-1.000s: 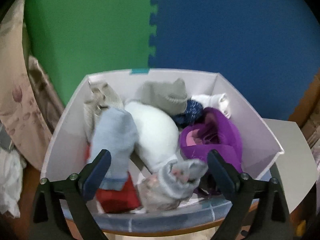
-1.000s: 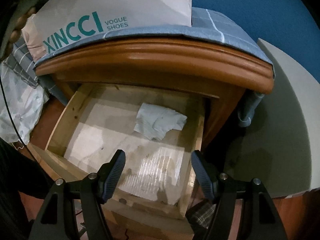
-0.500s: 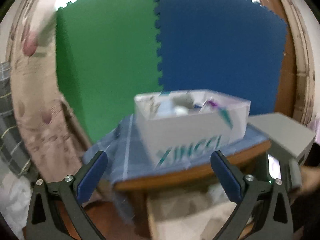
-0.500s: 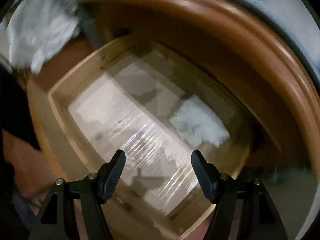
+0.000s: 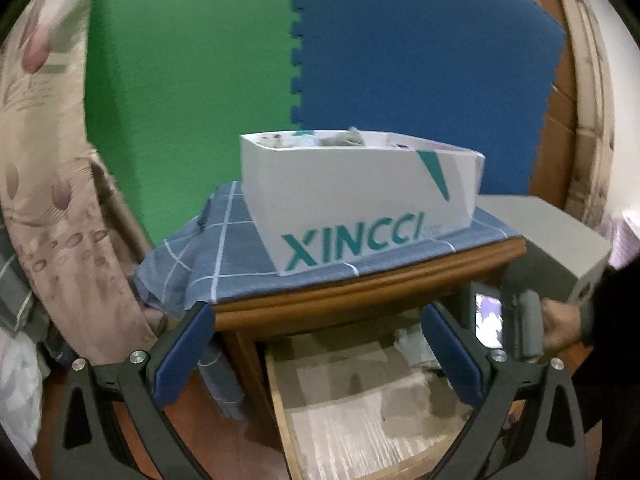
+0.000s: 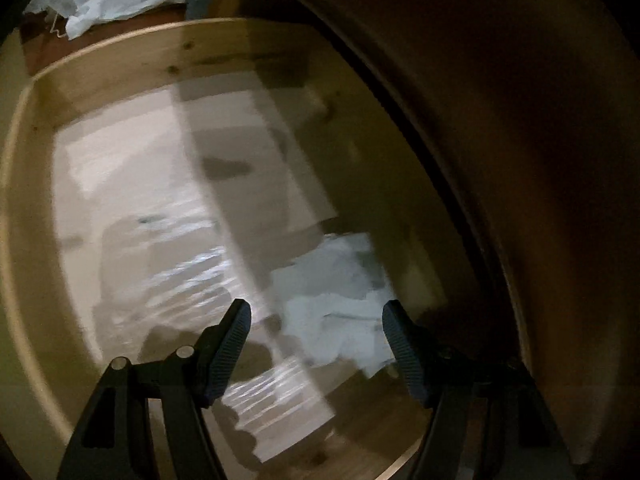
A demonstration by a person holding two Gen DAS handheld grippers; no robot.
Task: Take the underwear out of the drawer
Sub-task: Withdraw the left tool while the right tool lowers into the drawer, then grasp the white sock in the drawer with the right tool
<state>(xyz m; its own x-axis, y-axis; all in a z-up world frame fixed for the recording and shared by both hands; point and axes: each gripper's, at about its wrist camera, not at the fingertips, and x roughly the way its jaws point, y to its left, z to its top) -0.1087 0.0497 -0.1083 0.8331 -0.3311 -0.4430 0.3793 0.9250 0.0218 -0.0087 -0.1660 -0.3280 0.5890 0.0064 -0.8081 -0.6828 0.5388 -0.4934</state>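
Lowered into the drawer (image 6: pixel 100 68), your right claw (image 6: pixel 316 344) hangs spread, empty, over the pale underwear (image 6: pixel 332 304) near its back edge.

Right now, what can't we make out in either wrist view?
- Shoe box contents: left wrist view, its wall hides all but a few fabric tops.
- Underwear: right wrist view, motion blur and shadow hide its shape and folds; whether the open right claw touches it is unclear.
- Drawer back: both views, the cabinet top shades it.
- Drawer front: cut off by the bottom edge.
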